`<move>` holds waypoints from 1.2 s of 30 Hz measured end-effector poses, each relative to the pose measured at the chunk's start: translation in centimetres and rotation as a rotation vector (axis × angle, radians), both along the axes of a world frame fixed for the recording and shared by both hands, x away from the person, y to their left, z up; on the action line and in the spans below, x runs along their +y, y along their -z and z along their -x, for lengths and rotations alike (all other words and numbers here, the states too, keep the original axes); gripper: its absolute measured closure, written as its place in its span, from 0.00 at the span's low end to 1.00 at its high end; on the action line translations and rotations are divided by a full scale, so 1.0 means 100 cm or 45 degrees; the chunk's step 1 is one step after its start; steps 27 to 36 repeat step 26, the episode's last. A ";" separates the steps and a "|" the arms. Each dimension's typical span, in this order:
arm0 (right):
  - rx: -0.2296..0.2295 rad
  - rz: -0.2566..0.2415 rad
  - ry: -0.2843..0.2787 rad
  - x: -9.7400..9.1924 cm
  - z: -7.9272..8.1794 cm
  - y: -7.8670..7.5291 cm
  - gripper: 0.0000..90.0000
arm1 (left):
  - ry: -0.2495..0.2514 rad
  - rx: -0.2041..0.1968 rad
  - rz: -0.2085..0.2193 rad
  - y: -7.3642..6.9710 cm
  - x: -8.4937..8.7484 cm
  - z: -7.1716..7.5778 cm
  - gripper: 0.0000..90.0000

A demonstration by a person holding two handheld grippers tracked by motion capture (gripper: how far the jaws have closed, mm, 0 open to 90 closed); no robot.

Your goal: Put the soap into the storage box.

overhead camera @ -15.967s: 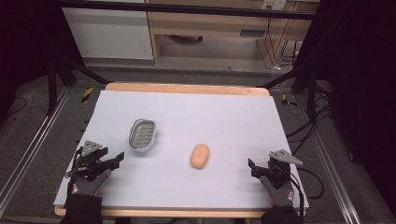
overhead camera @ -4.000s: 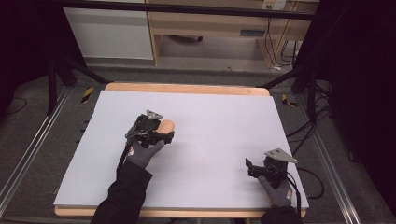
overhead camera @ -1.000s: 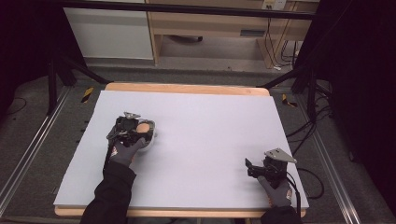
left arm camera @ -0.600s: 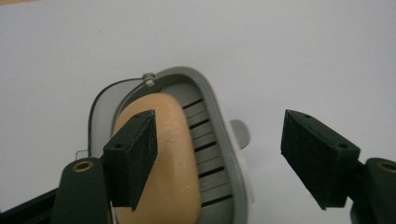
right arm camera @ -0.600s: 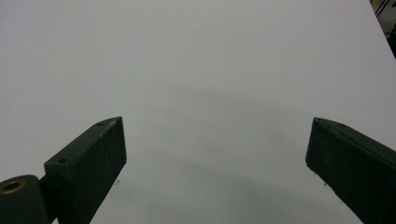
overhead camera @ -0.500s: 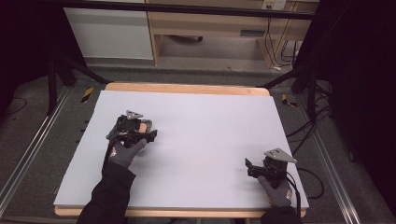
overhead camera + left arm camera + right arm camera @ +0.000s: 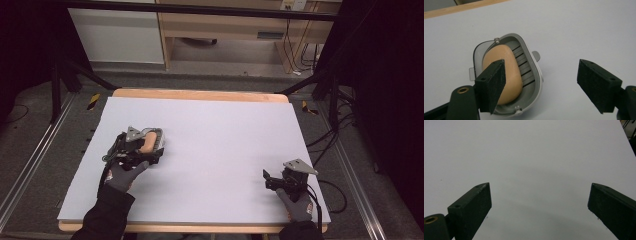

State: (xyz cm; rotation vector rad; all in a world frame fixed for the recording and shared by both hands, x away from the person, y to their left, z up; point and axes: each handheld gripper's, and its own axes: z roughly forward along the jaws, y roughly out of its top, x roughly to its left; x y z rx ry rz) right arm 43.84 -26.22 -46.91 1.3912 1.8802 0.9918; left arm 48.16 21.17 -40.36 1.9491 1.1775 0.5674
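Your left gripper point(image 7: 539, 85) is spread wide, holding nothing. It hangs just over the near end of the soap dish point(image 7: 534, 75); in the left gripper view one jaw sits in front of the soap, the other out over bare worktop point(image 7: 579, 30), clear of the dish.

Dish: grey, oval, slatted floor, small tabs on the rim. The orange soap bar point(image 7: 506, 70) lies inside it along its length, covering most of the floor; slats show on one side of the bar. From the pictures you can't tell if the jaw in front of the soap touches it.

High view: your left gripper point(image 7: 134, 150) and gloved hand cover most of the dish point(image 7: 156, 136), at the left of the worktop point(image 7: 225, 130), about mid-depth. Just a strip of soap point(image 7: 147, 142) and the dish's far rim peek out. The left gripper view gives you the slats, tabs and how the bar sits; the high view gives you the dish's place on the worktop.

Right side: your right gripper point(image 7: 272, 181) sits near the right front corner, well apart from the dish. In the right gripper view its jaws are spread wide too point(image 7: 539, 205), with plain white worktop between them and a soft shadow under them. High view adds the grey plate on top and the cable trailing off the edge.
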 end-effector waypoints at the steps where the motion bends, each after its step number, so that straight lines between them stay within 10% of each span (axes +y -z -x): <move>1: -0.001 0.001 0.001 0.000 0.000 0.000 0.06 | -0.001 -0.004 0.000 0.001 0.002 0.003 0.25; 19: 0.019 0.008 0.027 -0.005 -0.001 0.002 0.06 | -0.080 -0.006 0.022 0.027 0.044 0.043 0.21; 36: 0.020 0.014 0.022 -0.006 0.000 0.003 0.06 | -0.156 0.067 0.019 0.045 0.064 0.039 0.20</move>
